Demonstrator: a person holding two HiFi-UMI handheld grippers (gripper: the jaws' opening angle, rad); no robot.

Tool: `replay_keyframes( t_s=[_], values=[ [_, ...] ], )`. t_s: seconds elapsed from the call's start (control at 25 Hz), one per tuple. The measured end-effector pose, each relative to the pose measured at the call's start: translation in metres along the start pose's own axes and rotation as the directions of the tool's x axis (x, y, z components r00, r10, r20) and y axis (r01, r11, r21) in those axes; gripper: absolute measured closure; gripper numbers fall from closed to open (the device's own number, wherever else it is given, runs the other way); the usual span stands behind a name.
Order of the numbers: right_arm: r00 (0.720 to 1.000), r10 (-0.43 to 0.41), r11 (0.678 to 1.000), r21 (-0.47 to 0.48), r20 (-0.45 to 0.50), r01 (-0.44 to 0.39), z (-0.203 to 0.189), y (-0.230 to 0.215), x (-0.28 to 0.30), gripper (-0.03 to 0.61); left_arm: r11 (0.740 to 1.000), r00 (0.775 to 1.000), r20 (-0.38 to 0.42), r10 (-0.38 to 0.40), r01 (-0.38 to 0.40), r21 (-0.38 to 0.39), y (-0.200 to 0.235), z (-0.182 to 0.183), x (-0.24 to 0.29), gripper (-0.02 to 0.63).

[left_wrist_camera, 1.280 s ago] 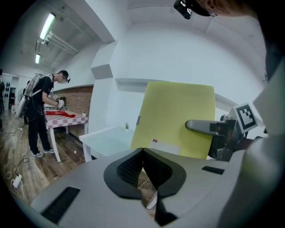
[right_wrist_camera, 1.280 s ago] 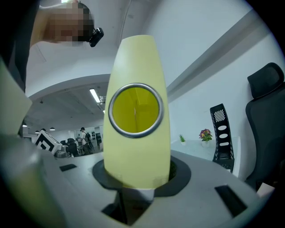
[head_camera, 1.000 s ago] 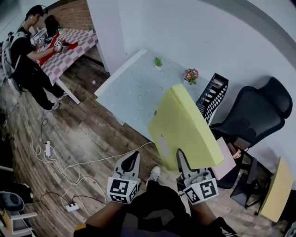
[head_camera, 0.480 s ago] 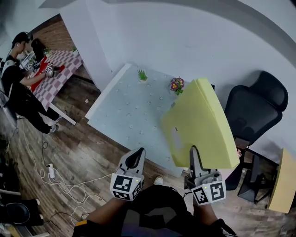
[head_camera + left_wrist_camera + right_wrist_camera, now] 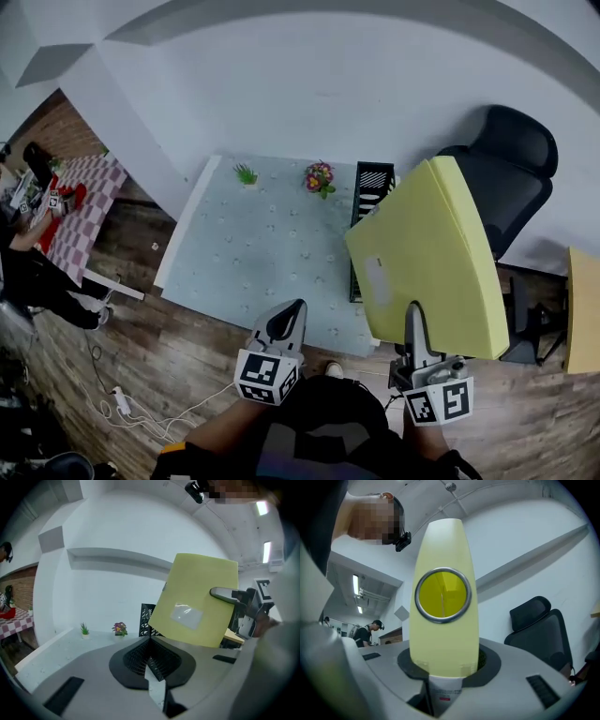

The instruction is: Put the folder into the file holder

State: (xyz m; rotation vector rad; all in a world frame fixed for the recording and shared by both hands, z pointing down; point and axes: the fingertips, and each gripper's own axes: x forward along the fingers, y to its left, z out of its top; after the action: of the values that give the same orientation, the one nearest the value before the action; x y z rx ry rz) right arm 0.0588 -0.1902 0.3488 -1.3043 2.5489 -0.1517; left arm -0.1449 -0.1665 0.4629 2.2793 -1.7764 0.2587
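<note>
A thick yellow folder [image 5: 431,253] hangs in the air at the table's right end, spine up and tilted. My right gripper [image 5: 413,317] is shut on its lower edge. In the right gripper view the folder's spine [image 5: 443,634], with its round ring hole, rises from between the jaws. The black mesh file holder [image 5: 368,202] stands on the table just left of the folder, apart from it. My left gripper [image 5: 286,323] hovers at the table's near edge, shut on nothing. The left gripper view shows the folder [image 5: 197,602] with the file holder [image 5: 146,616] partly behind it.
The pale table [image 5: 234,262] carries a small green plant [image 5: 246,174] and a flower pot [image 5: 319,176] at its back edge. A black office chair [image 5: 502,159] stands right of it, a wooden board [image 5: 583,309] beyond. A person [image 5: 28,234] is at the far left.
The view has swung right and nearer the table. The folder, still in my right gripper, has travelled right and now uncovers the file holder. My left gripper stays shut.
</note>
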Motion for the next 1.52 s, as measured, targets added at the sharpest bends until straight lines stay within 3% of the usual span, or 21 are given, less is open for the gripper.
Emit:
replay_keyframes(
  t_s=[0.24, 0.52, 0.92, 1.52],
  values=[
    [0.984, -0.175, 0.982, -0.071, 0.009, 0.176, -0.001, -0.004, 0.003, 0.436, 0.985, 0.986, 0.018, -0.168, 0.167, 0.046, 0.004, 0.022, 0.038, 0.604],
    [0.959, -0.284, 0.95, -0.132, 0.0, 0.282, -0.004, 0.005, 0.03, 0.436, 0.96, 0.961, 0.016, -0.276, 0.275, 0.048, 0.023, 0.036, 0.064, 0.604],
    [0.946, -0.325, 0.928, -0.195, -0.009, 0.317, -0.023, 0.01, 0.075, 0.434, 0.942, 0.943, 0.006, -0.334, 0.334, 0.038, 0.05, 0.037, 0.086, 0.604],
    [0.937, -0.348, 0.921, -0.198, -0.033, 0.335, -0.069, -0.012, 0.105, 0.434, 0.942, 0.943, -0.028, -0.332, 0.333, 0.036, 0.066, 0.029, 0.109, 0.604]
  ],
)
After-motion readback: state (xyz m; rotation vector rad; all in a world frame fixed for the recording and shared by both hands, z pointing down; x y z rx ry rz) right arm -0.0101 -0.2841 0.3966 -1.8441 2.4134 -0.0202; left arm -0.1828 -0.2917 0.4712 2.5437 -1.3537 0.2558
